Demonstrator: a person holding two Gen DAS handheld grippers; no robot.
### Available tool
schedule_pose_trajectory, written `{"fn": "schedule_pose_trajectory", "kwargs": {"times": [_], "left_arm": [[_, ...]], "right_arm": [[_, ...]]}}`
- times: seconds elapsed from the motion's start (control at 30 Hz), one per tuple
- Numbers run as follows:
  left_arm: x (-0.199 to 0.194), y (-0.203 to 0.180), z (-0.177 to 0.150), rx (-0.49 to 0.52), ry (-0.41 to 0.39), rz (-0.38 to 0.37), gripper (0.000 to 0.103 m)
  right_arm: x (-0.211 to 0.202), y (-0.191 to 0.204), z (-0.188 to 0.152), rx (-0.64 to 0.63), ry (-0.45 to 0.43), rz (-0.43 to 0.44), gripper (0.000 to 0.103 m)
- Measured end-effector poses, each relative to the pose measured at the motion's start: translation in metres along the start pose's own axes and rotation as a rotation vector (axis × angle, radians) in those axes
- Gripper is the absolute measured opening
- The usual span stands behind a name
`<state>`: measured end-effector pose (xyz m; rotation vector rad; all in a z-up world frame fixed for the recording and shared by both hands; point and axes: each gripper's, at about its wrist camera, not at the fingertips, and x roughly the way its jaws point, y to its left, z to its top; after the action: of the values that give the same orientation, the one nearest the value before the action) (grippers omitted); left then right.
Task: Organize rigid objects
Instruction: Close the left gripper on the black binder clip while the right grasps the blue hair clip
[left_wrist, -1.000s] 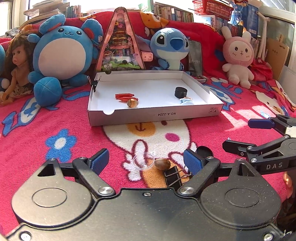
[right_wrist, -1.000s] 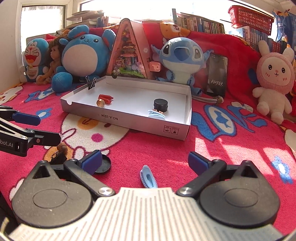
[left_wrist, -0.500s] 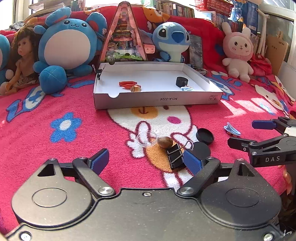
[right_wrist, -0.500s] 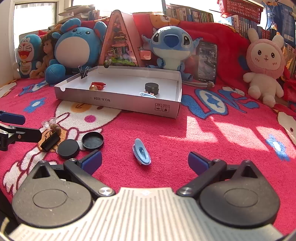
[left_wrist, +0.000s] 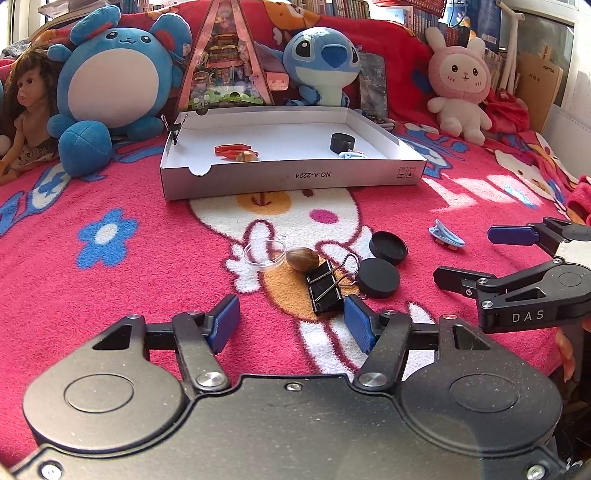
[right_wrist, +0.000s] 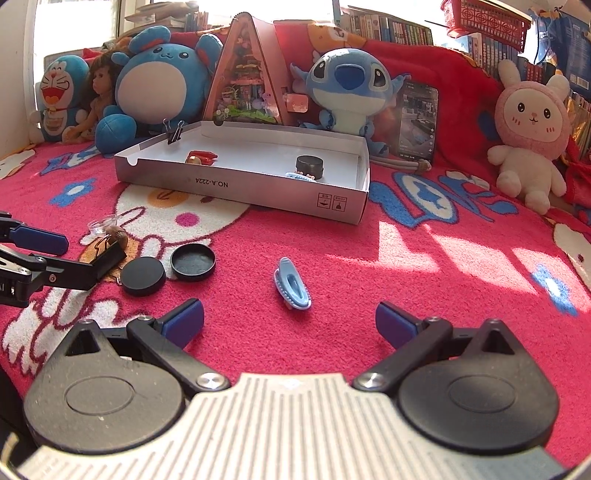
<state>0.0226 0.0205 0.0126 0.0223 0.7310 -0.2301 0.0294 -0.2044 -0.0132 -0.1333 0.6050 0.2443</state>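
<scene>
**Sorting partly done: some small items boxed, a cluster left on the blanket**

The shallow white cardboard box (left_wrist: 291, 179) sits on the red cartoon blanket (left_wrist: 110, 295) in front of a row of plush toys. It already holds a few things: red pieces (left_wrist: 231, 149) with a brown nut (left_wrist: 246, 156) beside them near its left side, a black round cap (left_wrist: 342, 142) and a light blue hair clip (left_wrist: 351, 155) near its right side. A small binder clip (right_wrist: 174, 131) is clamped to its back-left rim.

Still loose on the blanket, well short of the box, is a tight group: a clear round lid (left_wrist: 264, 251), a brown nut (left_wrist: 303, 259) touching it, a black binder clip (left_wrist: 325, 284) just beside the nut, and two black round caps (left_wrist: 379, 277) (left_wrist: 388, 247). A second blue hair clip (right_wrist: 291, 283) lies apart to the right.

The left gripper (left_wrist: 291, 323) hovers low before the binder clip, its jaws closing with only blanket between the pads; the clip lies just ahead of its right pad, not gripped. The right gripper (right_wrist: 290, 325) is spread wide and empty, the blue hair clip on the blanket just ahead of it, roughly centred.

By my reading, somewhat under half of the work is done: six loose items remain to be carried to the box, the binder clip and the hair clip being the likeliest next picks.
</scene>
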Motion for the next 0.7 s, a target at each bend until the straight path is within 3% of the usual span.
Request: {"fn": "schedule_pose_trajectory", "kwargs": {"times": [0.3, 0.7], "left_arm": [[0.002, 0.006, 0.001, -0.017, 0.001, 0.020, 0.057], [0.014, 0.024, 0.011, -0.061, -0.006, 0.133, 0.058]], "right_arm": [[0.000, -0.001, -0.001, -0.002, 0.000, -0.010, 0.102], [0.002, -0.005, -0.002, 0.013, -0.001, -0.023, 0.102]]}}
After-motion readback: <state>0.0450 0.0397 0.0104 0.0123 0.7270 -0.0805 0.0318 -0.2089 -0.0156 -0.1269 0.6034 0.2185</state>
